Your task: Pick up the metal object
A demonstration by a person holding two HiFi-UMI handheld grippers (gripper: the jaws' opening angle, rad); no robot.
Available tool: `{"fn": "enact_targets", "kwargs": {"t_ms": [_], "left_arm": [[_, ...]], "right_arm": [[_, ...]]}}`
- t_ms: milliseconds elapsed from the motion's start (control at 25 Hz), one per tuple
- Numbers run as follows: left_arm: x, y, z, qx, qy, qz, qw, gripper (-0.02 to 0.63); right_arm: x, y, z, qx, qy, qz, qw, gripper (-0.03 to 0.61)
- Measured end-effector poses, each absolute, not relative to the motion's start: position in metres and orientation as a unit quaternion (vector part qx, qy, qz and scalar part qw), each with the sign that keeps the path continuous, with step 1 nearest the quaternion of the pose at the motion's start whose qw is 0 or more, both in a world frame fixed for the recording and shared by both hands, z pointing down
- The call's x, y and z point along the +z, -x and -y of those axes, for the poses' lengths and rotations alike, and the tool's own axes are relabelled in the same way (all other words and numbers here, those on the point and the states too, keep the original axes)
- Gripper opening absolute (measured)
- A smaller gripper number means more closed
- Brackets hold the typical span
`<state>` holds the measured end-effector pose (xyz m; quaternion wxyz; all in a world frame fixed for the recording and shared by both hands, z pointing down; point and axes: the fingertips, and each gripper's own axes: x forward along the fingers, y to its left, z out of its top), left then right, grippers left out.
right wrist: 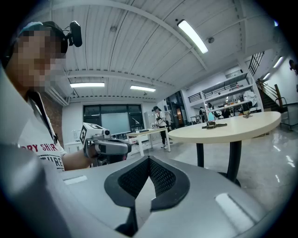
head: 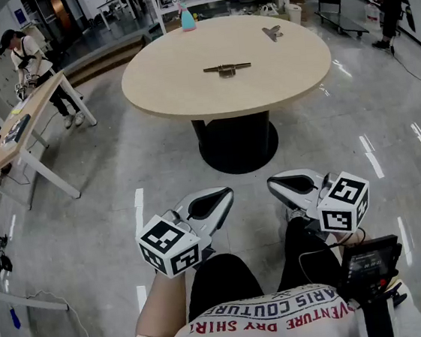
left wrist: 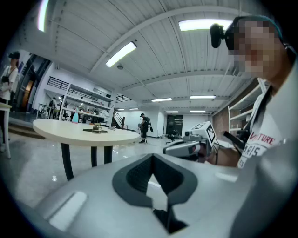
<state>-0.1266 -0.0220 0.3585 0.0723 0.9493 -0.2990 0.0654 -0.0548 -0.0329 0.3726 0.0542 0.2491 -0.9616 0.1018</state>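
Observation:
The metal object (head: 227,69), a flat bar with a brass-coloured block at its middle, lies on the round beige table (head: 178,84), near the table's centre. It also shows small and far off in the left gripper view, metal object (left wrist: 95,130), and in the right gripper view, metal object (right wrist: 214,124). My left gripper (head: 225,194) and right gripper (head: 274,184) hover low over the person's lap, well short of the table. Both are shut with nothing between the jaws. Each gripper sees the other: right gripper (left wrist: 179,148), left gripper (right wrist: 109,148).
A second small metal piece (head: 272,33) lies at the table's far right, and a blue spray bottle (head: 187,15) stands at its far edge. The table's black pedestal (head: 236,142) is ahead on glossy floor. A long desk (head: 17,129) with a person stands left.

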Motion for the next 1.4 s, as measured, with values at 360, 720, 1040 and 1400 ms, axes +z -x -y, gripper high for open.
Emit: {"fn": "enact_targets", "kwargs": {"t_ms": [360,720,1040,1400], "left_arm": [[0.336,0.129,0.04,0.078,-0.953,0.291,0.025,0.003],[0.321,0.121,0.128,0.089,-0.952,0.293,0.008,0.003],[0.313,0.111,0.179,0.088,-0.95,0.299,0.01,0.003],[0.304,0.095,0.22,0.096,-0.944,0.317,-0.001,0.003]], "right_arm": [[0.339,0.047,0.055,0.078,-0.27,0.959,0.035,0.002],[0.33,0.029,0.141,0.082,-0.274,0.958,0.027,0.001],[0.311,0.021,0.192,0.075,-0.275,0.959,0.013,0.002],[0.298,0.002,0.232,0.062,-0.263,0.963,0.012,0.002]]}}
